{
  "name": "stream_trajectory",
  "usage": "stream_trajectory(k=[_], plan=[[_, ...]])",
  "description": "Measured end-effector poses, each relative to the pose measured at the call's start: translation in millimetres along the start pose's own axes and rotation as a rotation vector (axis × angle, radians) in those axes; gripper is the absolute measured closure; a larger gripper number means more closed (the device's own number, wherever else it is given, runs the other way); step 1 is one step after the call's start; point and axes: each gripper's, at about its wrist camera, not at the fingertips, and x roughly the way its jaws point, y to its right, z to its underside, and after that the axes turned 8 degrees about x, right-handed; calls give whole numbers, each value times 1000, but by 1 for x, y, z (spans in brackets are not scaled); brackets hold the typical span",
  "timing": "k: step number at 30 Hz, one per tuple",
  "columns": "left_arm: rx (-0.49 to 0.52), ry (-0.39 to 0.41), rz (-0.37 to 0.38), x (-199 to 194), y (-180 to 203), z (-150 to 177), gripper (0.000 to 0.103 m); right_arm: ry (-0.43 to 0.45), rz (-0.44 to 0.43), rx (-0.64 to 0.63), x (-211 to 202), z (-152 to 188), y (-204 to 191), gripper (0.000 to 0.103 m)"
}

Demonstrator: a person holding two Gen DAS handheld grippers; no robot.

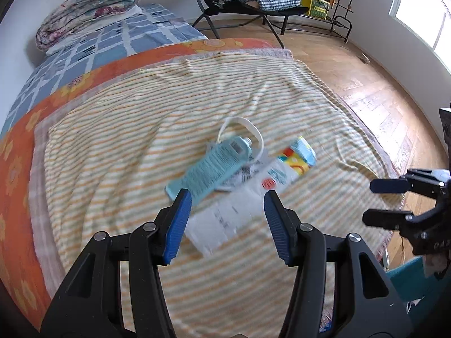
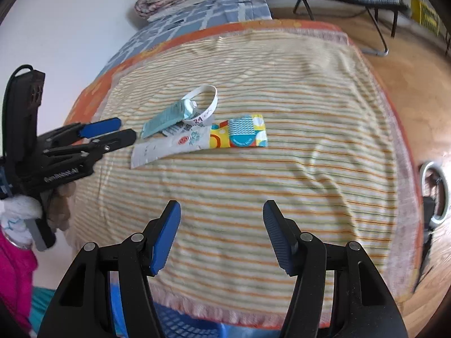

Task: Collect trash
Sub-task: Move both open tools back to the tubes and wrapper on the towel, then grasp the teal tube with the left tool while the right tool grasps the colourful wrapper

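Observation:
A pile of trash lies on the striped blanket (image 1: 126, 129): a light blue tube (image 1: 210, 164), a white paper strip loop (image 1: 248, 125), and a flattened white and colourful wrapper (image 1: 253, 186). My left gripper (image 1: 227, 197) is open just above the near end of the pile, one finger by the tube's end. The same pile shows in the right wrist view: tube (image 2: 166, 118), loop (image 2: 208, 104), wrapper (image 2: 203, 139). My left gripper (image 2: 124, 130) shows there beside the tube. My right gripper (image 2: 222, 211) is open and empty, well short of the pile; it also shows in the left wrist view (image 1: 386, 200).
The blanket covers a bed with an orange flowered cover (image 1: 17, 169) and blue checked sheet (image 1: 93, 45). Folded quilts (image 1: 90, 5) lie at the far end. A black chair (image 1: 239, 2) stands on the wooden floor (image 1: 366, 84). A blue basket (image 2: 180, 321) sits below the bed edge.

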Motion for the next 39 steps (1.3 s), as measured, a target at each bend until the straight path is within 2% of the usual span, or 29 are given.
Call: stream_trajectory(k=[9,13,24,30,33,36,39], plan=[[73,-54,-19,47,-5,-13,48,-45,-106,172,44,-16,8,43],[62,-74,-17,62,-10,-15,48,-54,-136,218,55,-20,11,43],[33,-49,10,68,-21,-19,48,-60,-243,341,71,-32,15,48],[28,-42,18,66,-22,-17,52,-26,-279,456,76,-37,24,50],[27,-45,17,65,-23,-17,53,-12,-275,510,78,-43,31,58],[24,-47,22,64,-23,-16,53,-4,-251,548,82,-49,35,80],[22,-44,14,63,-24,-16,53,-3,-237,559,85,-53,40,89]])
